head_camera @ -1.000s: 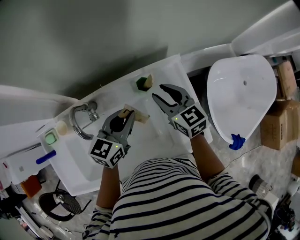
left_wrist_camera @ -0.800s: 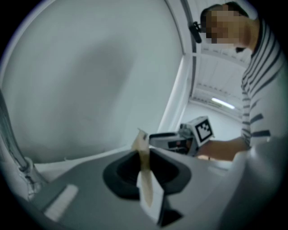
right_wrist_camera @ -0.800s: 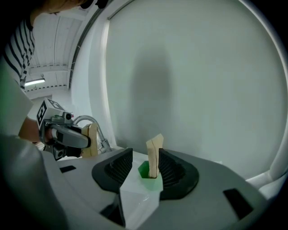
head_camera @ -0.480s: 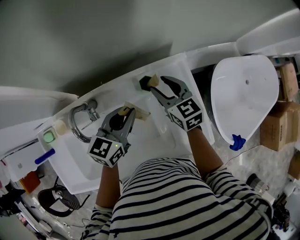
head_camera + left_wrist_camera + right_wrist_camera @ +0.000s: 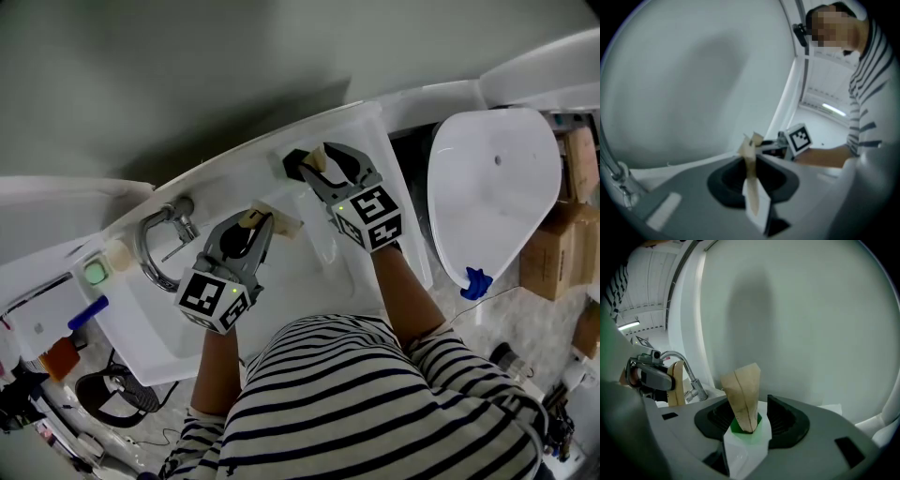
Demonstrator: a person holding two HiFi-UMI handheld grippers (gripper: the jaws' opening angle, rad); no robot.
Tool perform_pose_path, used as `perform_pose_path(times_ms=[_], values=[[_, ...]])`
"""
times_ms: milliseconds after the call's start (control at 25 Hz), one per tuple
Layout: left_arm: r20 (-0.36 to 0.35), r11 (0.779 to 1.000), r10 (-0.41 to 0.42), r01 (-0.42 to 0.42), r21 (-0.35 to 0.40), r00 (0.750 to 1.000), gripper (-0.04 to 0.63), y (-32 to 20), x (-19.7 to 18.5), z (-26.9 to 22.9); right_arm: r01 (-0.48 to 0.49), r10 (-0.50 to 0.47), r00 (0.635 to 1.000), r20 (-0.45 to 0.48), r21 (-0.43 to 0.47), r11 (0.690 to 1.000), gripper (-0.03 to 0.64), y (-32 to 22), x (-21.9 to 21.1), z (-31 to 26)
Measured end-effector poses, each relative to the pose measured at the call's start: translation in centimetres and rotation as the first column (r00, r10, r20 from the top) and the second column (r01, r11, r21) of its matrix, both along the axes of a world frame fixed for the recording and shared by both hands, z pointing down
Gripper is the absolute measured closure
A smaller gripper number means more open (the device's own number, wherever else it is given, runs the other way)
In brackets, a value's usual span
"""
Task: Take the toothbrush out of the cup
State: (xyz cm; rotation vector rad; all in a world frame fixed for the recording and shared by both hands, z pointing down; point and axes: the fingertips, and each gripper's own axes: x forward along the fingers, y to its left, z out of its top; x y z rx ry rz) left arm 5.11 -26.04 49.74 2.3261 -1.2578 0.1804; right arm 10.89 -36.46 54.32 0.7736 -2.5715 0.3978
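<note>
Your paper-wrapped toothbrush stands upright in the cup on the sink's back rim. Your right gripper's jaws have just been opening and now stand wide either side of the cup. Your left gripper pinches a wrapped strip.

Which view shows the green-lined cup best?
The right gripper view: the cup stands close-up within the right gripper, whose jaws have just been opening: white wall, green inside, tan wrapped piece in it. The head view shows a small dark patch by that gripper. The left gripper view doesn't show it.
</note>
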Motion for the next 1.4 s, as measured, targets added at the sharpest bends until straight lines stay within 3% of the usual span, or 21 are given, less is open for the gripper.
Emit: perform_pose_path(times_ms=[360,680,1400], values=[[-0.008,1.000,-0.003,0.003,-0.004,1.000,0.538,-0.4,-0.4,0.4,0.009,-0.009,1.000,-0.001,-0.005,1.000,0.449,-0.7,-0.9,0.8],[-0.013,1.000,-0.010,0.010,0.002,1.000,0.538,-0.5,-0.6,0.4,0.020,-0.020,1.000,-0.006,0.008,1.000,0.569,-0.5,-1.3,0.9],[-0.004,0.998,-0.027,0.027,0.051,1.000,0.538,0.3,-0.8,-1.7,0.029,-0.031,0.999,0.028,0.055,0.998,0.580,0.4,-1.3,-3.5]])
